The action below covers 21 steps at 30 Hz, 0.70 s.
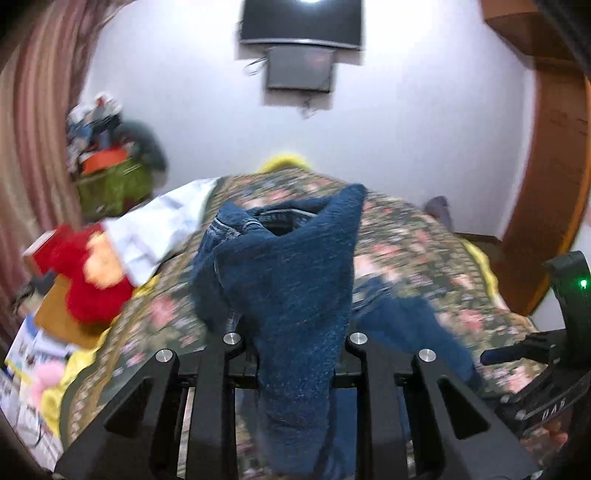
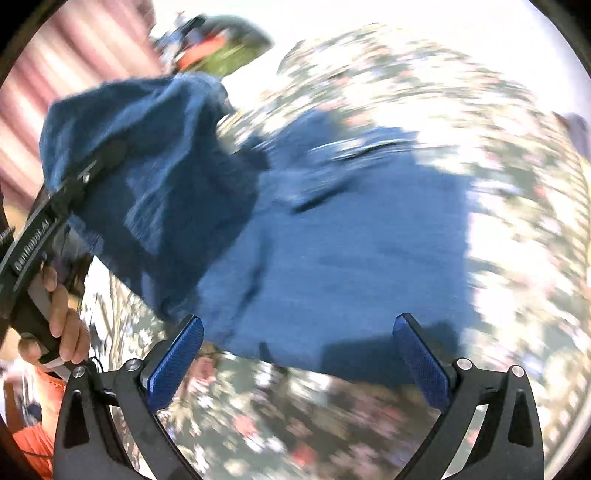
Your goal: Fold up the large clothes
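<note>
Floral bed (image 1: pixel 406 236) beneath. Blue jeans (image 1: pixel 295 280) mid-fold, one end lifted, the rest spread on the bedspread. Left tool (image 1: pixel 293 343) clamped on denim; right tool (image 2: pixel 297 354) gaping, empty. Next, probably: carrying the raised end across.

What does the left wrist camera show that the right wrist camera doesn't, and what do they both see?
Only the left wrist view shows the wall screen, the red plush toy, the white cloth and the left gripper shut on the blue garment.

Only the right wrist view shows the right gripper open with nothing between its blue pads, and the hand holding the other gripper's handle.

Both show the garment on the floral bedspread.
</note>
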{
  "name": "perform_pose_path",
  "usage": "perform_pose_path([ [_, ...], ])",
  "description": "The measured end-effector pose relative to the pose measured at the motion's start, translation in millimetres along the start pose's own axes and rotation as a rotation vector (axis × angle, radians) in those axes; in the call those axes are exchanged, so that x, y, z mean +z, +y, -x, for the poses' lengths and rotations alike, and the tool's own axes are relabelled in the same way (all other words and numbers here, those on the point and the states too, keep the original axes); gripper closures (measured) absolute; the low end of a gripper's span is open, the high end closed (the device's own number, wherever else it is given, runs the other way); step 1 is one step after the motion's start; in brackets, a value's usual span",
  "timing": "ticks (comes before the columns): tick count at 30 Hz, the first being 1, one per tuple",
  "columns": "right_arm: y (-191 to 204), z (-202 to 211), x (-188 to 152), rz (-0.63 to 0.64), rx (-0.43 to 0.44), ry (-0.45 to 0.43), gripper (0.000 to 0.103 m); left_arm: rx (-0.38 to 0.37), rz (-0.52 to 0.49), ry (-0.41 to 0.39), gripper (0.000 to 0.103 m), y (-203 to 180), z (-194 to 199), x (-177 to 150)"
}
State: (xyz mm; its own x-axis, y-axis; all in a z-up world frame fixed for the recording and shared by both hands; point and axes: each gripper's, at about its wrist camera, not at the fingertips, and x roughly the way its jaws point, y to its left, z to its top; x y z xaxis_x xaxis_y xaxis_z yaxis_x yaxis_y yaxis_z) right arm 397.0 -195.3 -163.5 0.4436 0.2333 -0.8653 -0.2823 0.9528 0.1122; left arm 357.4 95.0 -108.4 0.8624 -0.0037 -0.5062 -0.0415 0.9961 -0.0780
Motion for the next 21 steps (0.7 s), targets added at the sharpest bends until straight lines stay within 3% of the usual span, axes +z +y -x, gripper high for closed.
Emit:
perform_pose_path([
  [5, -67, 65, -23, -0.145, -0.075, -0.093, 0.0, -0.107, -0.097, 0.007, 0.082, -72, -14, 6],
  [10, -110, 102, -56, -0.256, -0.113, -0.124, 0.0, -0.214, -0.202, 0.144, 0.082, -133, -48, -26],
  [15, -128, 115, -80, -0.294, -0.136, -0.116, 0.0, -0.215, -0.331, 0.265, 0.08, -165, -64, -75],
  [17, -129, 116, -85, -0.289, -0.143, -0.117, 0.0, -0.199, -0.373, 0.26, 0.075, -167, -57, -84],
  [19, -124, 120, -87, -0.276, -0.14, -0.124, 0.0, -0.22, -0.388, 0.266, 0.053, -167, -45, -85],
  [21, -117, 128, -87, -0.254, -0.135, -0.144, 0.0, -0.278, -0.382, 0.284, 0.038, -164, -31, -83],
])
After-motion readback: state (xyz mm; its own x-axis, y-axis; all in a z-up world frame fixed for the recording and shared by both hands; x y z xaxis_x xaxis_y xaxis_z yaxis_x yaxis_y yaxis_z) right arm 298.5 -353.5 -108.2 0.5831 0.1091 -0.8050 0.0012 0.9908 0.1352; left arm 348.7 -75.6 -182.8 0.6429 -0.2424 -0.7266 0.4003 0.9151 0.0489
